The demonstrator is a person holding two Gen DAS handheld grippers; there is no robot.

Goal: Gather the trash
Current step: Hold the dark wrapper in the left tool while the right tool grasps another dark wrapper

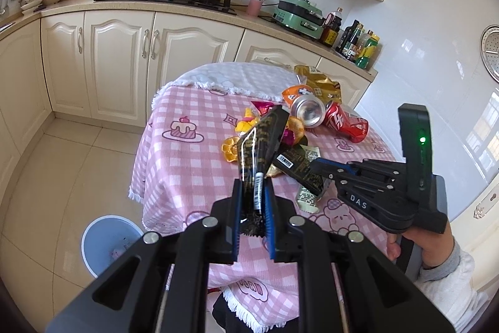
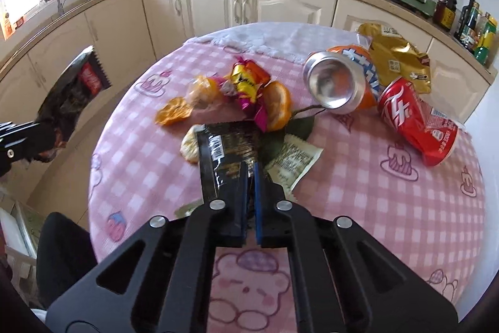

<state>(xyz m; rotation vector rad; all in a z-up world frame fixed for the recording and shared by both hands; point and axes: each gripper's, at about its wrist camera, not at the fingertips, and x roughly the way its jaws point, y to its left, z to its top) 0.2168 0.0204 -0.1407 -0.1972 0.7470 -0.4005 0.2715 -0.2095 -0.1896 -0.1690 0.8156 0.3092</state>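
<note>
While both grippers hold wrappers, the step in hand is to lift the second wrapper clear of the pile and carry both to the bin.

The left gripper (image 1: 253,195) has its jaws closed on a crumpled black-and-gold foil snack wrapper (image 1: 260,142), held in the air above the near left edge of the surface. The right gripper (image 2: 249,177) has its jaws closed on the near edge of a flat black foil wrapper with a white barcode (image 2: 226,152), which lies on the round surface covered by a pink checked cloth (image 2: 389,208).

To do this well, lift the flat wrapper straight up. It overlaps a pale green printed sachet (image 2: 293,159) on its right and touches orange peel pieces (image 2: 276,105) at its far edge, so a sideways drag would likely scatter them. The light blue plastic bin (image 1: 103,242) stands on the floor to the near left of the surface; judged from here, the left gripper is the closer one to it.

Materials: the wrappers are thin, glossy, creased foil that bends freely, so only a pinched edge is secure. Further right lie an orange aluminium can on its side (image 2: 343,80), a dented red aluminium can (image 2: 418,120), and a crinkled gold foil bag (image 2: 396,58). Twisted pink-and-yellow sweet wrappers (image 2: 249,83) lie at the far side of the pile.
</note>
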